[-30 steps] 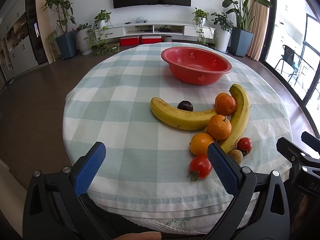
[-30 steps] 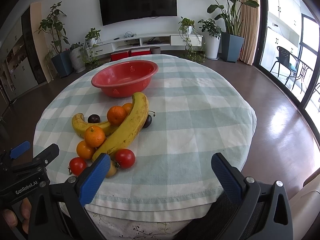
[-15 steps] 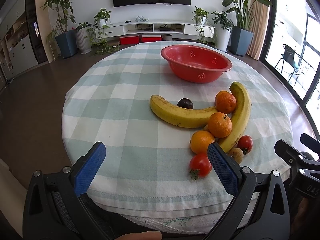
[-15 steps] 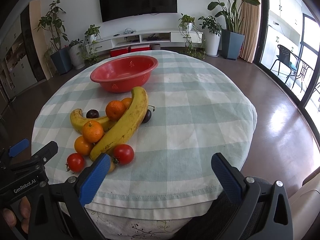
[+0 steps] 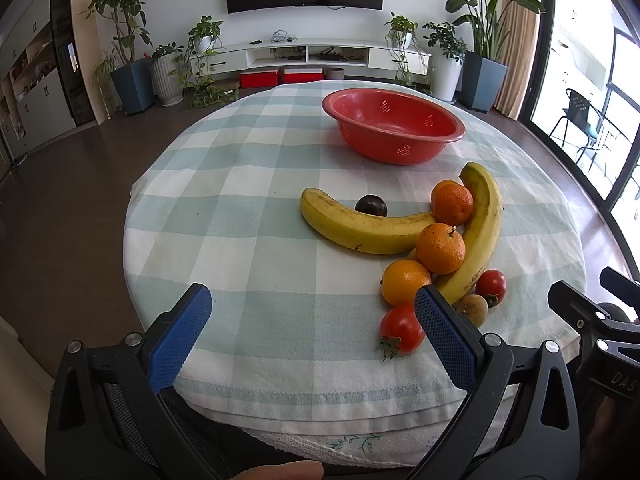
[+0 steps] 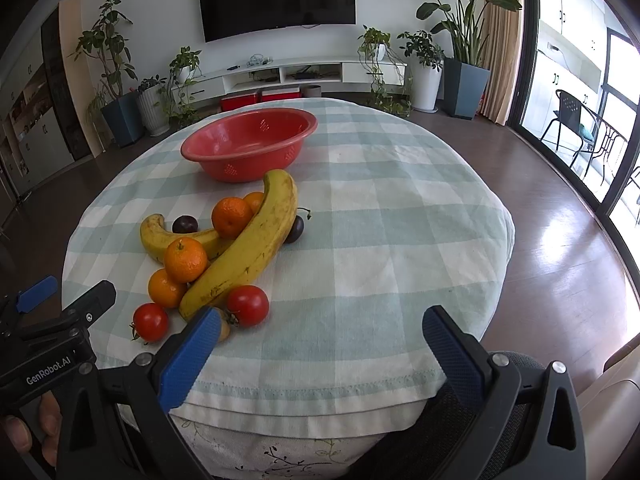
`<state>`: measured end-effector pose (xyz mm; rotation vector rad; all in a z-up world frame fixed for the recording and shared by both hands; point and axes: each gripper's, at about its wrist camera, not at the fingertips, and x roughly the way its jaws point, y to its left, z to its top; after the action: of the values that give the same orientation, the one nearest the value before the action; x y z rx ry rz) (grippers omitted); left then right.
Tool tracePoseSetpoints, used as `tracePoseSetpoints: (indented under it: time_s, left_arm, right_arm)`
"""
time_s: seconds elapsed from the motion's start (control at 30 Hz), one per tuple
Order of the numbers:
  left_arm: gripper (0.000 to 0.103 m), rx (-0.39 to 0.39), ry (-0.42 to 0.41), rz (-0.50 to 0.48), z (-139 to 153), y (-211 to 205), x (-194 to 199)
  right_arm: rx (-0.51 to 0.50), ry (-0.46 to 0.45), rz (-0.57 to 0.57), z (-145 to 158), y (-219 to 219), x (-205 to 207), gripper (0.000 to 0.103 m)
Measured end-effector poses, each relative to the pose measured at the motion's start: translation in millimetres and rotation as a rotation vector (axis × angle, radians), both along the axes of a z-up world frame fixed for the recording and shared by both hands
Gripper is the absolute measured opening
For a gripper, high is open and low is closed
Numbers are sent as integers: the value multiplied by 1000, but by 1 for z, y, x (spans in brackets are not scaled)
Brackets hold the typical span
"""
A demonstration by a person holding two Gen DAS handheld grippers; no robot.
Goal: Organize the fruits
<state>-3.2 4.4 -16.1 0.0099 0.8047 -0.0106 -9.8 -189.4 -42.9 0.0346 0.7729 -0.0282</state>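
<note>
Hovering at the bench's [image 5: 240, 184] near edge with jaws wide and empty, both grippers, left gripper [image 5: 312, 336] and right gripper [image 6: 320, 350], face the loose fruit pile [image 5: 432, 248], probably lining up a first pick for the empty red bowl [image 5: 394, 130] at twelve o'clock.

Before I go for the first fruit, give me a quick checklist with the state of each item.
1. Left gripper open and empty: ok.
2. Right gripper open and empty: ok.
3. Bowl upright with nothing in it: ok.
4. Near tomato free to grasp: ok, it lies apart from the pile, just inside the left gripper's right finger.
5. Bananas free to lift: not ok, oranges lean against them and may roll.
6. Small brown fruit: cannot tell what it is or whether it is loose; it sits tucked between the long banana's tip and a tomato.
</note>
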Motion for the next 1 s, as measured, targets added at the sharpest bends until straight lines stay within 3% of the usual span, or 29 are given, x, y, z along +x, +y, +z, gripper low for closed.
tracePoseSetpoints:
  time_s: [1.0]
  left_arm:
    - [103, -7, 5, 0, -2, 0, 0]
  right_arm:
    - [0, 3, 1, -1, 0, 0, 103]
